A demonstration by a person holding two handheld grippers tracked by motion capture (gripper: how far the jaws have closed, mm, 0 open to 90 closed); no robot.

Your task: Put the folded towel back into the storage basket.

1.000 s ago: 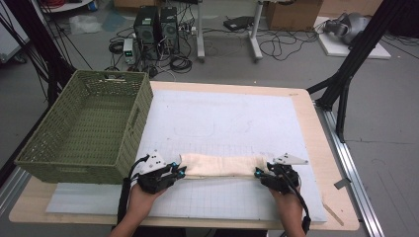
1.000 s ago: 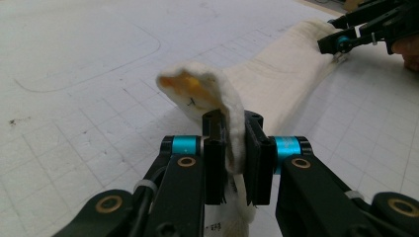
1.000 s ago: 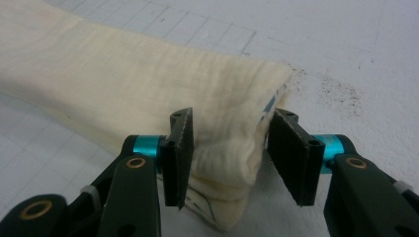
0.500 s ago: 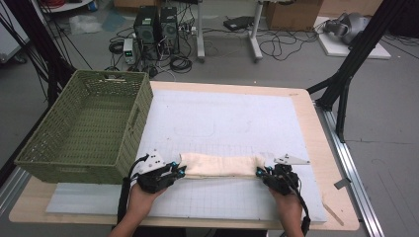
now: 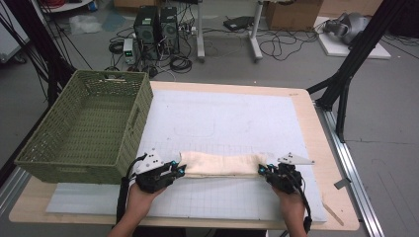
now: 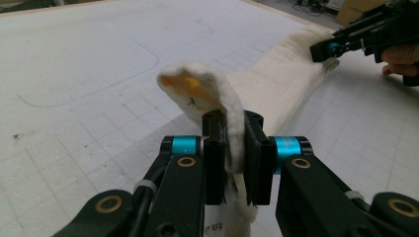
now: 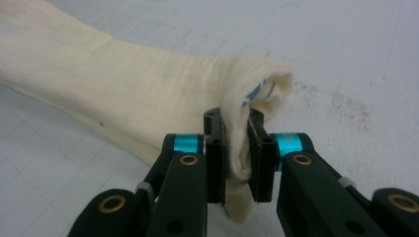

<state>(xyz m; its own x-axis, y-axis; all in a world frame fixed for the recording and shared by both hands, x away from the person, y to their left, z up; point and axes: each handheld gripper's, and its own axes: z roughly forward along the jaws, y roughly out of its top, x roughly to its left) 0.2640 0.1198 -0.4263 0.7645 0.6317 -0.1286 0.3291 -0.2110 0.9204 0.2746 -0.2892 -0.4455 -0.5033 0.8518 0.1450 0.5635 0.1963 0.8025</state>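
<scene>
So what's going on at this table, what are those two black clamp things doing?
A person holds a clamp tool in each hand. The left gripper is shut on one end of a cream towel, and the right gripper has just closed on the other end, so the cloth lies stretched between them on the white mat. A green basket stands on the table to the left, apart from the cloth.

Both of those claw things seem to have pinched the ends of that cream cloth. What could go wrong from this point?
1. The right gripper pinches just a bunched end of the cloth, so a pull might slip it free.
2. The left gripper also clamps a thin fold; uneven lifting could let one end drop and sag.
3. The green basket stands right beside the left gripper, so a swing that way might knock its wall.
</scene>
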